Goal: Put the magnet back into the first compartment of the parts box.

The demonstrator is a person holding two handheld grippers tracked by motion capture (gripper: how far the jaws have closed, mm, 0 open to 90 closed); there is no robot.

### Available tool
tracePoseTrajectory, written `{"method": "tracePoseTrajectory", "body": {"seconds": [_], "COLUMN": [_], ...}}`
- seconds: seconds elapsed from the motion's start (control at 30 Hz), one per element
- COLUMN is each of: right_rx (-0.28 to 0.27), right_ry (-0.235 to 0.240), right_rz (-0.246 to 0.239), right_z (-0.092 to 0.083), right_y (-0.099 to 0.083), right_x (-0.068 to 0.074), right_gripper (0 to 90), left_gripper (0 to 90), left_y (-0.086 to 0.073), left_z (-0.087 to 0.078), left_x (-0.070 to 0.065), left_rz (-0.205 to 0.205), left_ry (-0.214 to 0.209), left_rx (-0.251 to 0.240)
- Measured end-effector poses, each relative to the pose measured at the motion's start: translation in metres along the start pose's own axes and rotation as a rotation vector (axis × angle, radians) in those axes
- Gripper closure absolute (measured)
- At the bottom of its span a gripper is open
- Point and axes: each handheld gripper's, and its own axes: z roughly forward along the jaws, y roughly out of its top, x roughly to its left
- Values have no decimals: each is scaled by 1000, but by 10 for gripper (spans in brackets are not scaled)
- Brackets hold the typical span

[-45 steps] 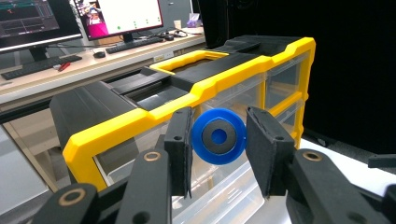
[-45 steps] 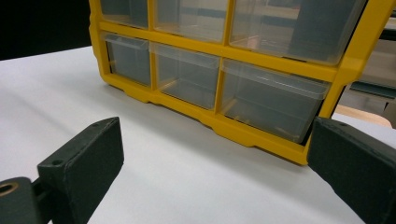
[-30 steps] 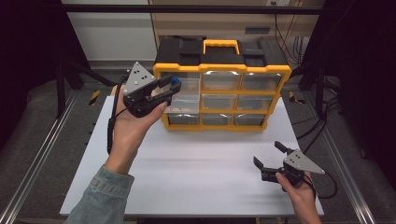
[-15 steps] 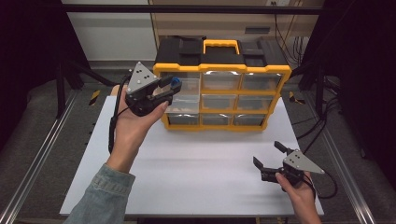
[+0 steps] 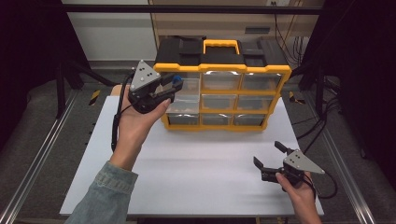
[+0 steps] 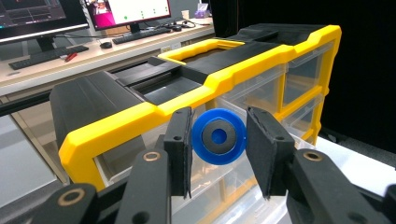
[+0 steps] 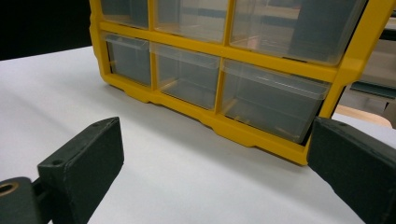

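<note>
A yellow and black organiser (image 5: 223,70) with clear drawers stands at the back of the white table (image 5: 196,177). My left gripper (image 5: 172,87) is raised at the organiser's upper left corner, shut on a blue disc (image 5: 176,80) with a grey ring. In the left gripper view the blue disc (image 6: 218,136) sits between the two pads (image 6: 180,149), in front of the organiser's yellow frame (image 6: 140,119). A clear drawer (image 5: 183,103) in the left column looks pulled out below it. My right gripper (image 5: 268,155) rests low at the front right, open and holding nothing, facing the bottom drawers (image 7: 187,79).
A black cable (image 5: 115,126) hangs from the left gripper along the person's forearm. Metal rails (image 5: 42,154) run along both sides of the table. In the left gripper view a desk with monitors (image 6: 126,9) stands behind the organiser.
</note>
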Motion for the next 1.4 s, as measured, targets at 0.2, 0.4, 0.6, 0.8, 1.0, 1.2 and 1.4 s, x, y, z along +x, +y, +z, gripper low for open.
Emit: {"method": "tracePoseTrajectory", "body": {"seconds": [0.2,0.4,0.6,0.8,1.0,1.2,1.4], "right_rx": [1,0,-3,-2,-1,-4,-1], "right_ry": [1,2,2,-1,-3,-5,-5], "right_rz": [0,0,1,2,7,7,12], "right_z": [0,0,-1,-1,0,-1,-1], "right_y": [0,0,1,1,1,1,1], "right_x": [0,0,0,0,1,0,1], "right_gripper": [43,43,41,38,32,30,29], "left_gripper": [478,392,348,251,152,117,106], "left_y": [-1,-2,-4,-4,-3,-3,-6], "left_z": [-1,-4,-5,-7,-10,-12,-16], "left_x": [0,-4,-7,-11,-13,-14,-15], "left_rz": [-11,3,-3,-1,-19,-19,-23], "left_ry": [11,21,7,-2,-1,1,1], "left_rx": [-34,-33,-45,-43,-59,-66,-67]}}
